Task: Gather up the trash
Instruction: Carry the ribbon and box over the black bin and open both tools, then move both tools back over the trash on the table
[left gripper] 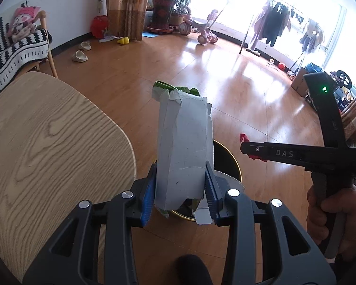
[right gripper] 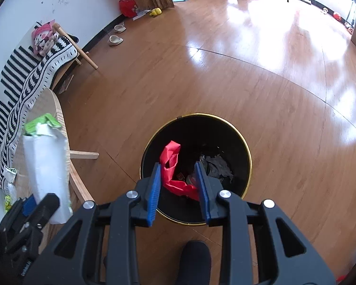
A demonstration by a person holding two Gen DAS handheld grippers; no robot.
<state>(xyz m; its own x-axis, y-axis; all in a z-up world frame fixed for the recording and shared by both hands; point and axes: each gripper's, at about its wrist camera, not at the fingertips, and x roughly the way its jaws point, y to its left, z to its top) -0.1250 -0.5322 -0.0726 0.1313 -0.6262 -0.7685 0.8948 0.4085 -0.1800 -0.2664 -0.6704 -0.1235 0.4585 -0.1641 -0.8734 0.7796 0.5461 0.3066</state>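
Note:
My left gripper [left gripper: 181, 178] is shut on a torn white carton [left gripper: 184, 140] with green print at its top, held upright beside the wooden table and partly over the bin. The carton also shows in the right wrist view [right gripper: 47, 163]. My right gripper [right gripper: 178, 178] is over the black bin [right gripper: 245, 147] with a gold rim. A red wrapper [right gripper: 172, 166] hangs between its blue pads and touches the right pad, while the jaws stand apart. Dark trash [right gripper: 216, 166] lies in the bin's bottom. The right gripper also appears in the left wrist view [left gripper: 245, 148].
A light wooden table [left gripper: 47, 147] is at the left, with small wrappers [right gripper: 9, 185] near its edge. A chair with a striped blanket [right gripper: 23, 78] stands behind it. Slippers [left gripper: 80, 52], a potted plant [left gripper: 162, 11], a tricycle [left gripper: 201, 28] and a clothes rack [left gripper: 273, 23] stand far across the wood floor.

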